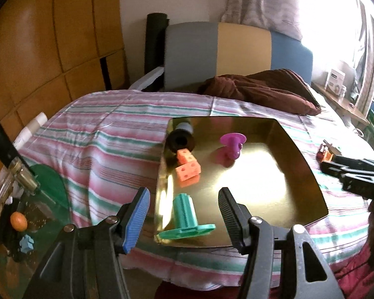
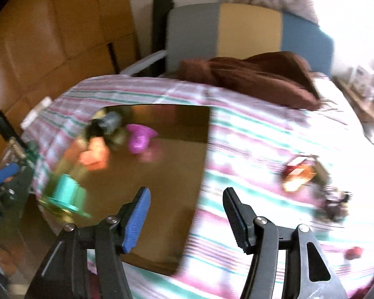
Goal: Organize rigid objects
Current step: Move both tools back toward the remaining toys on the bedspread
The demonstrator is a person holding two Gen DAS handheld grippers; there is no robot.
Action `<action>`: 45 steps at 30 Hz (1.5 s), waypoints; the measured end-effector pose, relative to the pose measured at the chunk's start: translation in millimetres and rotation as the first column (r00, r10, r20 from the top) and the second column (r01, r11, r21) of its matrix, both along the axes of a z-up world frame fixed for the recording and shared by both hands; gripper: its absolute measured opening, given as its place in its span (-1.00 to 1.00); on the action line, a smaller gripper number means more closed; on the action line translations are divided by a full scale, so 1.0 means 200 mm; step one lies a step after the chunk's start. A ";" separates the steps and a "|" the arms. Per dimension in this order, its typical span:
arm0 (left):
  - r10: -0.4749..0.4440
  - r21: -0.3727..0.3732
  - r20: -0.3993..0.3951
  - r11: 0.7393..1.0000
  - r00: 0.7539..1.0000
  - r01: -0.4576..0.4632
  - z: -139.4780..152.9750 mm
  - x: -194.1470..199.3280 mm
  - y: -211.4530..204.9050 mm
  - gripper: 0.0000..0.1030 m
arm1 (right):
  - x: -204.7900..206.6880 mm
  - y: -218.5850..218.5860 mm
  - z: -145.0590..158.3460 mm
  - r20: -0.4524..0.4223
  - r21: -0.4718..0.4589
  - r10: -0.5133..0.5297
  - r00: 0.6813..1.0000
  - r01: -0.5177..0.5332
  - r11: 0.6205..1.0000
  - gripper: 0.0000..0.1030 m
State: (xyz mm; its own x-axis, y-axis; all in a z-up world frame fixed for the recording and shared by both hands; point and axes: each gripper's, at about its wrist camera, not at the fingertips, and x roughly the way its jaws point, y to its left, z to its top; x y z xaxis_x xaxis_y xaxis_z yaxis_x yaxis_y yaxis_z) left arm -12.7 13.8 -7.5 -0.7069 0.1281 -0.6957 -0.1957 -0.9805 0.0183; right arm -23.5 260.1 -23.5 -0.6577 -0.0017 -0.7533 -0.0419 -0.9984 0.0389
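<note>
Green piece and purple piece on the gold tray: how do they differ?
The green piece sits at the tray's near edge with its flat flange low; the purple piece sits farther back, its round flange on top. Green has a ribbed stem, purple a rounded one. Both are flanged plastic parts.

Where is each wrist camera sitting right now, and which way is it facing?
Left wrist: rides the left hand-held gripper, angled down at the shiny gold tray's near edge on the striped bed; its own open jaws show, with the right hand-held gripper at right.
Right wrist: rides the right hand-held gripper, angled down over the tray's right side, blurred; only its own open, empty jaws show.
Shared: the tray, teal flanged plastic piece, orange holed blocks, purple plastic piece.
</note>
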 end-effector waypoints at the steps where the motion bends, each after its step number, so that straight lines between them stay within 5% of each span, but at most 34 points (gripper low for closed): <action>1: -0.009 -0.001 0.001 1.000 1.000 0.009 0.00 0.00 0.02 0.12 | 0.02 0.06 0.01 0.000 0.015 -0.021 1.000 0.021 1.000 0.23; 9: -0.093 -0.029 0.013 0.995 0.996 0.093 0.00 0.01 0.20 0.13 | 0.21 0.70 0.03 -0.013 0.066 -0.307 0.952 0.307 0.949 0.29; 15: -0.152 -0.018 0.029 0.988 0.988 0.152 0.00 0.01 0.35 0.12 | 0.39 1.24 -0.09 -0.020 0.027 -0.627 0.779 0.627 0.778 0.30; 18: -0.172 0.001 0.037 0.985 0.984 0.172 0.02 0.01 0.42 0.12 | 0.50 1.43 -0.13 0.045 -0.138 -0.747 0.664 0.744 0.653 0.34; 21: -0.228 0.009 0.045 0.974 0.973 0.227 0.02 0.01 0.52 0.12 | 0.53 1.48 -0.16 0.091 -0.166 -0.777 0.623 0.779 0.605 0.36; 35: -0.485 -0.013 0.098 0.873 0.869 0.488 0.00 0.05 1.12 0.12 | 0.53 1.50 -0.21 0.146 -0.246 -0.762 0.630 0.770 0.589 0.46; 45: -0.532 0.048 0.225 0.843 0.817 0.536 -0.11 -0.10 1.45 0.12 | 0.53 1.49 -0.21 0.140 -0.271 -0.750 0.646 0.754 0.598 0.48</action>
